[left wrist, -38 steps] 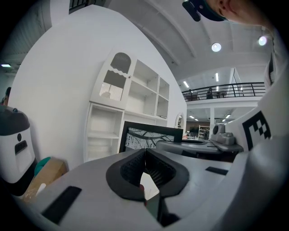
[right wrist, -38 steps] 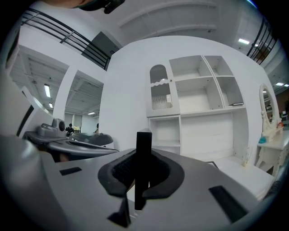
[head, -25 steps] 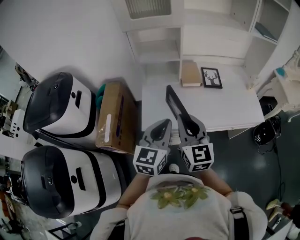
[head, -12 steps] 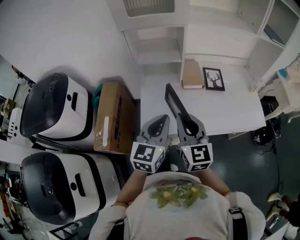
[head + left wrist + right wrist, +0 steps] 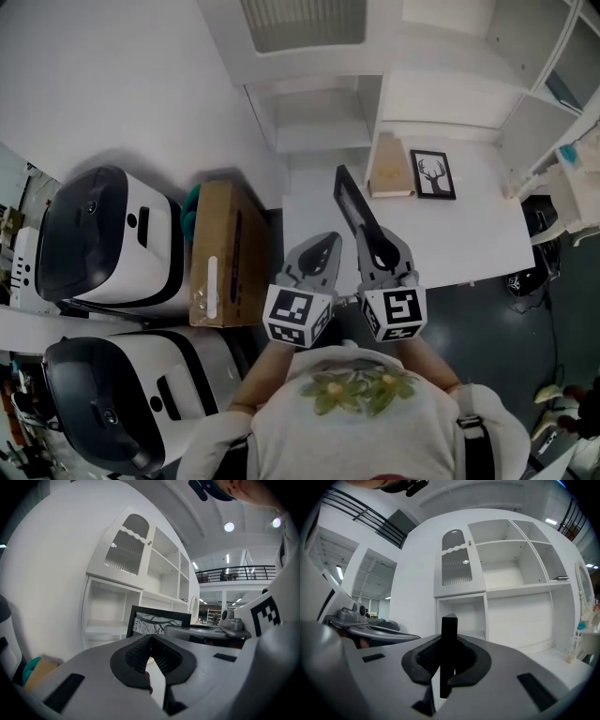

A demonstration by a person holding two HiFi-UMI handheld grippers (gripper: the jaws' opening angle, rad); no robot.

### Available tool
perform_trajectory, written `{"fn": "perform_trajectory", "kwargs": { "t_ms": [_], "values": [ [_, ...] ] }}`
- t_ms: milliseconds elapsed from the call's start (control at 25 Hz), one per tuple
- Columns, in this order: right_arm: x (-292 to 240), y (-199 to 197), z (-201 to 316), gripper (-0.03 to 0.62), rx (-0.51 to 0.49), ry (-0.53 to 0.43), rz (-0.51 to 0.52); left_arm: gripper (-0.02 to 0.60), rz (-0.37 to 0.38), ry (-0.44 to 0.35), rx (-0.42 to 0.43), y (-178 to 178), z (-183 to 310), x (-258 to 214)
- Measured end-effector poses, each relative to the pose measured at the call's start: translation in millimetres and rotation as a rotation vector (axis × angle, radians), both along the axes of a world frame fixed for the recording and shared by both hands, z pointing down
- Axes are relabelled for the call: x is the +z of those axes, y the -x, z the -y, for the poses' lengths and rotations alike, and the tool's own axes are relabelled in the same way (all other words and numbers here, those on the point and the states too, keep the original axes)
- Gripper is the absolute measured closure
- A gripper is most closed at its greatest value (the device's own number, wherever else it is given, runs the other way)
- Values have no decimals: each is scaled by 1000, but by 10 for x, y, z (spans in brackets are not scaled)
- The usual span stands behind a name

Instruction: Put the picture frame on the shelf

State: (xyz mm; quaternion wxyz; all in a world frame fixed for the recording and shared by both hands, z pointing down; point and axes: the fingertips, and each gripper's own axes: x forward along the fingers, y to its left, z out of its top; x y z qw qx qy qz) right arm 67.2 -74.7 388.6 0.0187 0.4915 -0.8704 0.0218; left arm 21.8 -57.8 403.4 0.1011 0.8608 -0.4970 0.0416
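A black picture frame [image 5: 349, 207] sticks out edge-on toward the white shelf unit [image 5: 319, 131], with my right gripper [image 5: 372, 242] shut on its near end. In the right gripper view the frame [image 5: 449, 632] stands upright between the pads, and the shelf's open compartments [image 5: 461, 616] lie straight ahead. My left gripper [image 5: 327, 246] hangs just left of it, shut with nothing in it. In the left gripper view the frame's printed face [image 5: 157, 623] shows beyond the closed jaws of that gripper [image 5: 151, 640].
A white desk [image 5: 469, 234] under the shelves carries a small deer picture [image 5: 438, 174] and a tan board [image 5: 388, 167]. A cardboard box [image 5: 223, 251] stands on the left. Beyond it are two white-and-black machines [image 5: 103, 239] [image 5: 122, 394].
The whole scene has slid slightly down and right as the head view shifts toward the shelf unit. Both grippers keep their pose, and the frame stays in the right one.
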Motion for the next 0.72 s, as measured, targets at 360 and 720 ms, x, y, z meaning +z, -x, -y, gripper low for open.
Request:
{"fn": "perform_trajectory", "kwargs": {
  "t_ms": [360, 720],
  "values": [
    [52, 103, 417, 546, 38, 6, -21, 552, -16, 25, 45, 57, 395, 109],
    [34, 208, 712, 546, 64, -2, -42, 552, -19, 29, 58, 203, 670, 121]
  ]
}}
